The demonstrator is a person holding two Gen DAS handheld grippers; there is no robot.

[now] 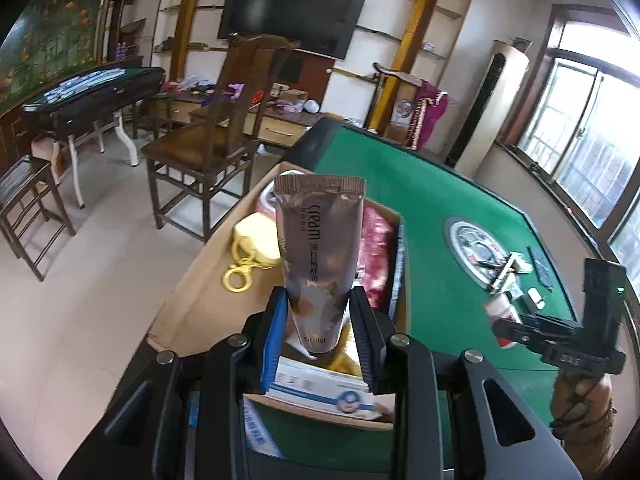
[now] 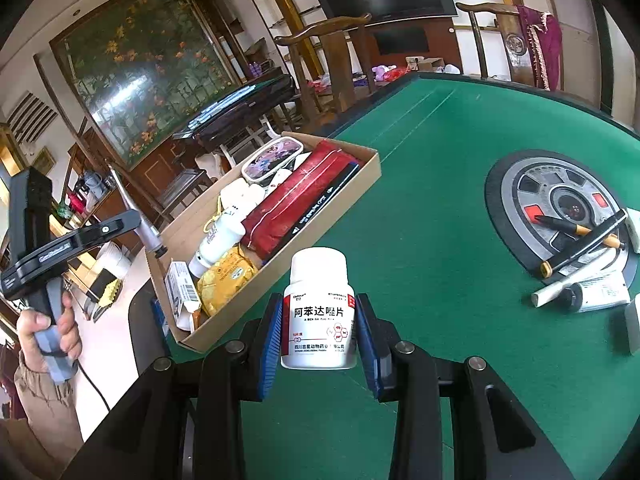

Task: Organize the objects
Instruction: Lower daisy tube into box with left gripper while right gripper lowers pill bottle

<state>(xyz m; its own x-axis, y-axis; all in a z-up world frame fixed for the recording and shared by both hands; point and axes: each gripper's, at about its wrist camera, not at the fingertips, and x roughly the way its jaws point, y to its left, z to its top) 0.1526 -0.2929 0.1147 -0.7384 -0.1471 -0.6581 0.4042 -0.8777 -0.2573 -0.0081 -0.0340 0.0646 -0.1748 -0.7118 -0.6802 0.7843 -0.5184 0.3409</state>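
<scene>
Hand cream tube (image 1: pixel 320 256): brown, crimped end up, cap end down, held upright above the cardboard box (image 1: pixel 188 304).
Left gripper (image 1: pixel 320 336): its blue-padded fingers (image 1: pixel 276 340) clamp the lower part of the tube from both sides.
Pill bottle (image 2: pixel 319 312): white, white cap on top, red-and-white label; it stands upright above the green counter (image 2: pixel 440 184).
Right gripper (image 2: pixel 319 336): its fingers (image 2: pixel 270 344) press on the two sides of the bottle.
Cardboard box: open-topped, on the counter edge, at 10 o'clock from the pill bottle in the right wrist view.
Box contents: a yellow keychain case (image 1: pixel 256 240), a red pouch (image 2: pixel 308 196), a white bottle (image 2: pixel 218 240), a yellow packet (image 2: pixel 226 280) and a patterned oval case (image 2: pixel 274 158).
Round centre panel (image 2: pixel 560 208): set in the counter at 2 o'clock from the pill bottle; black-and-yellow pens (image 2: pixel 576 232) lie across it.
White tube (image 2: pixel 596 290): lies just below the pens.
Person's hand (image 2: pixel 44 328): grips the left gripper's handle.
</scene>
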